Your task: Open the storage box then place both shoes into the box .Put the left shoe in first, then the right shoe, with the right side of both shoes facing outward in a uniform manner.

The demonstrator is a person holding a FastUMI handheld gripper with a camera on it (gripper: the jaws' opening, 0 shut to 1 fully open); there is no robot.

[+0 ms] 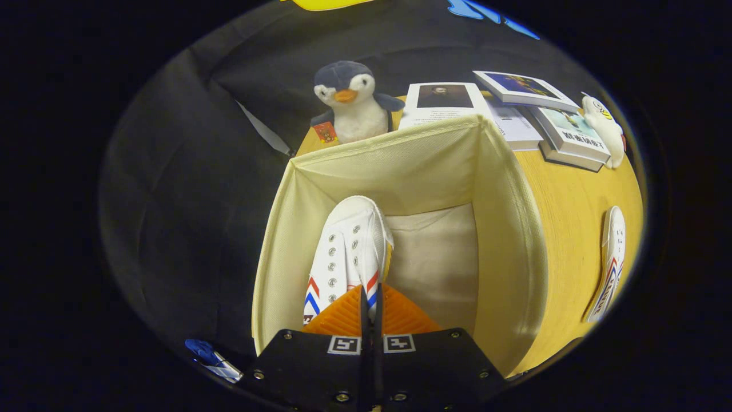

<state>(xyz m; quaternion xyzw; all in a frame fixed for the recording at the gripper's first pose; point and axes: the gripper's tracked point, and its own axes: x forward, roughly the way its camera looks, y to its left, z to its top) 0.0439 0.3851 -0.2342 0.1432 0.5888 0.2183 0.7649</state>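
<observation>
Toy penguin (350, 103) at the back of the yellow table (572, 217), small red tag (325, 132) just beside. Paper sheet (445, 103) with a picture next to that. Stack of books (549, 114) further right. Small white toy (603, 129) touching the books.

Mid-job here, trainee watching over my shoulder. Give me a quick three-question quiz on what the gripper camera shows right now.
1. True or false: the gripper is shut on a white shoe inside the open storage box.
2. Multiple choice: the second shoe lies
A. in the box
B. on the table, outside the box
C. on the books
3. Fill in: the soft toy behind the box's far wall is a ____.

Key: 1 true; 2 B; 3 penguin.
</observation>
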